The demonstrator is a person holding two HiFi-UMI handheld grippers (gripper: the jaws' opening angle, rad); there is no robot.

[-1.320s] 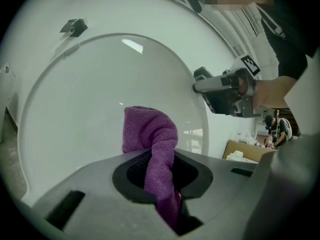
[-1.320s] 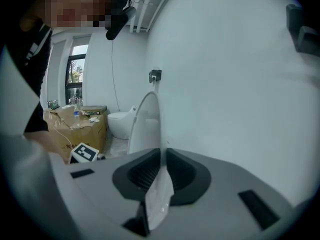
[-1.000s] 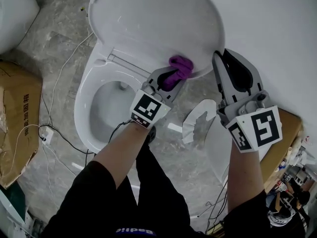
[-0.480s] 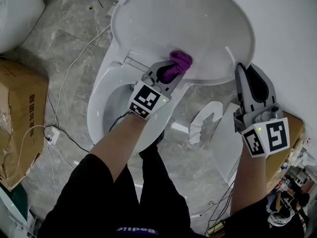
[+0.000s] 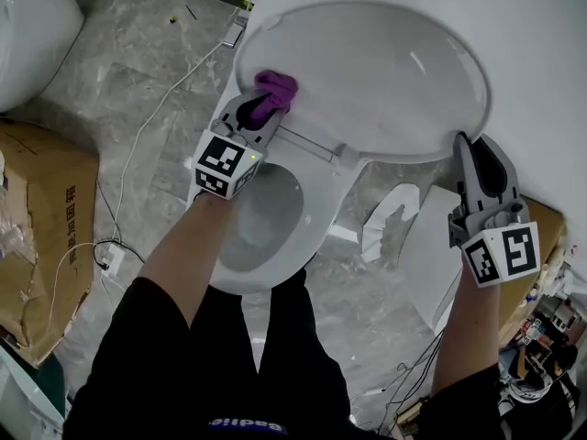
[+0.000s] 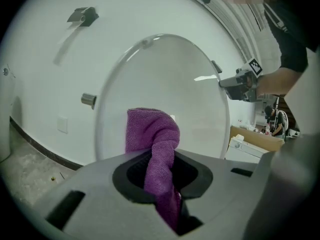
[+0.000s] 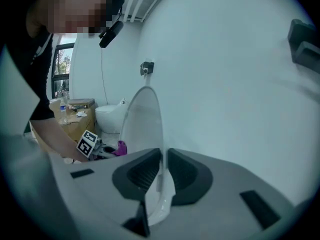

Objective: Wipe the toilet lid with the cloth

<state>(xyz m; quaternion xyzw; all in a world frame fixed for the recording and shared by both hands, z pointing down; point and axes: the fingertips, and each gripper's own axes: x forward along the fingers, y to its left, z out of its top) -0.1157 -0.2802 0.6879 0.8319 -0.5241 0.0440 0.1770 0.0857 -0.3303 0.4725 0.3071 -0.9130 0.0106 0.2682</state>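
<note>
The white toilet lid [image 5: 376, 71] stands raised over the bowl [image 5: 261, 223]. My left gripper [image 5: 261, 108] is shut on a purple cloth [image 5: 275, 90] and presses it on the lid's lower left part, near the hinge. In the left gripper view the cloth [image 6: 156, 134] bunches up between the jaws against the lid [image 6: 165, 79]. My right gripper [image 5: 472, 149] is shut on the lid's right rim. Seen from the right gripper view, the thin lid edge [image 7: 150, 119] runs between the closed jaws, with the cloth [image 7: 121, 148] small in the distance.
A cardboard box [image 5: 37, 236] lies at the left with cables [image 5: 138, 145] trailing over the marble floor. A second white toilet [image 5: 27, 26] stands at the top left. White packing pieces [image 5: 390, 218] and another box [image 5: 541, 227] sit at the right.
My left gripper has slid the purple cloth leftward along the lid's lower part, from near its middle to its left side. My right gripper stays at the lid's right rim.
</note>
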